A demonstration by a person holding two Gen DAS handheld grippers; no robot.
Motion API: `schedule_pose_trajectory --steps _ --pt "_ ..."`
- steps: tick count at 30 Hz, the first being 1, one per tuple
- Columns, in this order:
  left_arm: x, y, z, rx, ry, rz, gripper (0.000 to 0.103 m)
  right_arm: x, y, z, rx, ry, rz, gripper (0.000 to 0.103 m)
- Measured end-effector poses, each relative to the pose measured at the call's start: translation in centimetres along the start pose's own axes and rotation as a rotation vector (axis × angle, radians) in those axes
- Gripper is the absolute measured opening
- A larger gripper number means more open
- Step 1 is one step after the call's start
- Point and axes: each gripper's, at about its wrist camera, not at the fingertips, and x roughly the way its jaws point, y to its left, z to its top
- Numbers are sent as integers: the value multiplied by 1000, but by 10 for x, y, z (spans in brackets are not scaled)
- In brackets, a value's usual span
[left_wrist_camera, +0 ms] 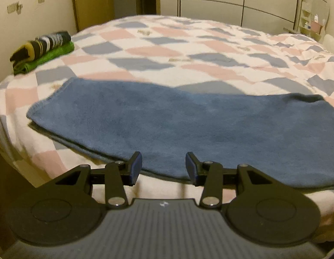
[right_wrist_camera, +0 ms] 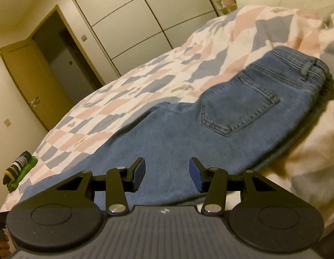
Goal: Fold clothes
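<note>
The jeans (right_wrist_camera: 210, 129) lie flat, doubled leg on leg, along the near edge of the bed (left_wrist_camera: 158, 49), both the left gripper (left_wrist_camera: 164, 168) and right gripper (right_wrist_camera: 167, 171) wide open and empty; the denim looks heavy, limp and grippy, best pinched at waistband or hem.

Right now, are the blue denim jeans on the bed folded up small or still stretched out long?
Stretched out long. The blue denim jeans lie lengthwise across the checked quilt, apparently one leg atop the other, not yet folded shorter.
</note>
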Motion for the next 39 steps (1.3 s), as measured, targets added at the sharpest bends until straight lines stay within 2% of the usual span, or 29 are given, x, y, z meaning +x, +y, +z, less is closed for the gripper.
schedule_pose_trajectory --steps 5,9,14,19,21,24,25,26,30,32,34,36,38,39 --pt "18 40 -1 -107 22 -35 42 36 -11 -17 35 107 -70 48" --pt "26 79 2 -212 21 -51 40 43 3 -22 -37 106 -118 52" --pt "38 157 11 -494 2 -78 40 67 34 -18 -130 138 -100 55" --pt "64 217 -4 -834 -47 -208 40 85 43 -22 -171 155 -92 67" --pt "73 229 -8 -922 -76 -242 40 91 43 -25 -180 158 -92 68" --pt "81 236 -12 -1001 -128 -289 35 93 45 -25 -193 160 -95 68" --pt "79 235 -11 -998 -159 -307 22 93 45 -25 -193 159 -95 68" --pt "76 232 -10 -982 -187 -323 15 93 45 -25 -192 158 -94 68" --pt "73 229 -10 -966 -237 -337 14 90 43 -23 -187 152 -89 67" --pt "88 232 -11 -991 -187 -323 17 88 42 -22 -186 149 -88 66" --pt "97 228 -7 -976 -171 -296 17 87 41 -21 -190 147 -92 66" --pt "91 218 0 -910 -182 -254 16 85 40 -19 -195 142 -100 66" --pt "79 200 11 -802 -211 -214 5 81 37 -17 -198 127 -113 66" --pt "71 187 19 -728 -239 -191 5 78 33 -16 -191 120 -117 66"
